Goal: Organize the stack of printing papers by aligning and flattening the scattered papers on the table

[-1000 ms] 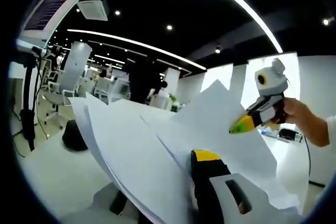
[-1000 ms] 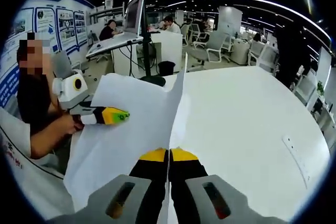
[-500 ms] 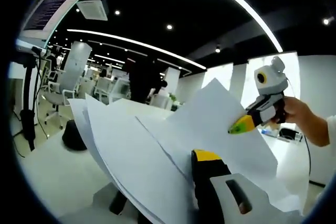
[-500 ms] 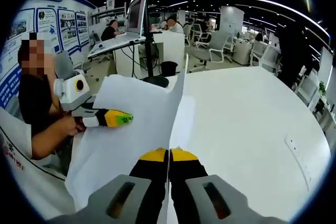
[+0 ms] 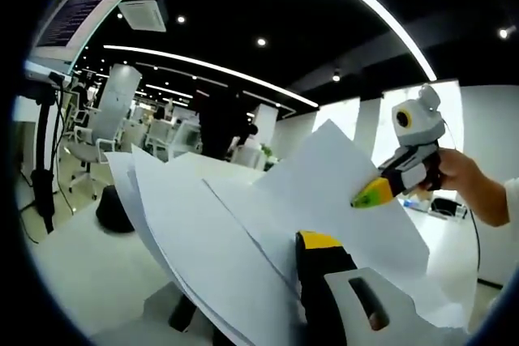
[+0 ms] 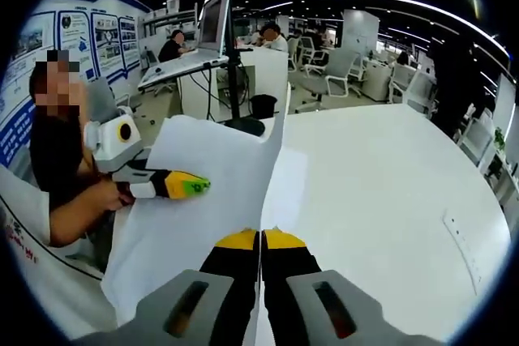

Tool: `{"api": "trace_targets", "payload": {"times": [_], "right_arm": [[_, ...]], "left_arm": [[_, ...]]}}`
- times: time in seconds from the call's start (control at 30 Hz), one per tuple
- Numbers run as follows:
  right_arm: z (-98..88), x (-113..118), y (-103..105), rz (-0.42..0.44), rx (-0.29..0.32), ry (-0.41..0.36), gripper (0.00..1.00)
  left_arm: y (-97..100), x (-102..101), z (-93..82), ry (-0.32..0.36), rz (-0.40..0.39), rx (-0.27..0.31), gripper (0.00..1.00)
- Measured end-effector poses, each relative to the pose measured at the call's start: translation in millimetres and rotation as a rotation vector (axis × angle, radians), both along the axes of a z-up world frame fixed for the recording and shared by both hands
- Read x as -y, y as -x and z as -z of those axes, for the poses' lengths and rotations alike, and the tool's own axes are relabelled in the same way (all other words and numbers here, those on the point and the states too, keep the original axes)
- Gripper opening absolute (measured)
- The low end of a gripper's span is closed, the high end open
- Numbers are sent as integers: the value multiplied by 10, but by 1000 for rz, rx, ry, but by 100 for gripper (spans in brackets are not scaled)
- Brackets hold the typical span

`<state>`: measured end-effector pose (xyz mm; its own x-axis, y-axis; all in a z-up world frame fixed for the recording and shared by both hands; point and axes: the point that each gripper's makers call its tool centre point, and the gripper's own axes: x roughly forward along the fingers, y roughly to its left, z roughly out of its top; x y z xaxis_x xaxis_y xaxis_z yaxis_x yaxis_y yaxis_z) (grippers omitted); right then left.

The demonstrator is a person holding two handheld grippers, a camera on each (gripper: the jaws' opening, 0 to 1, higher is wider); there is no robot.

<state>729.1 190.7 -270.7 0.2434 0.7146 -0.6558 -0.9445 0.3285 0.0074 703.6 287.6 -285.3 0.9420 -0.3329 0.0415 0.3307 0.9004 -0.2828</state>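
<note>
A loose stack of white printing papers (image 5: 235,232) is held up off the white table (image 6: 381,192), its sheets fanned out of line. In the left gripper view one black and yellow jaw of my left gripper (image 5: 298,242) presses on the near side of the papers, and the other jaw is hidden behind them. My right gripper (image 5: 366,196) holds the stack's far edge there. In the right gripper view my right gripper (image 6: 261,237) is shut on the edge-on papers (image 6: 203,224). The left gripper (image 6: 191,186) pinches the sheets' left side, held by a person's hand (image 6: 89,200).
Beyond the table stand a desk with a monitor (image 6: 215,18), a dark bin (image 6: 262,105) and office chairs (image 6: 328,79). The left gripper view has a monitor on a stand (image 5: 77,18) and a chair (image 5: 101,127) at the left. The table reaches far to the right.
The fanned sheets have slid a little against each other. In the right gripper view the left gripper has edged slightly right and down. Both grips stay as they were.
</note>
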Motion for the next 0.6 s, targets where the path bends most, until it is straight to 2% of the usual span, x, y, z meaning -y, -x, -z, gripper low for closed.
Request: {"api": "trace_targets", "payload": {"times": [0.6], "right_arm": [[30, -29, 16, -7, -7, 4, 0]], "left_arm": [[-38, -87, 22, -3, 0, -2, 21]]}}
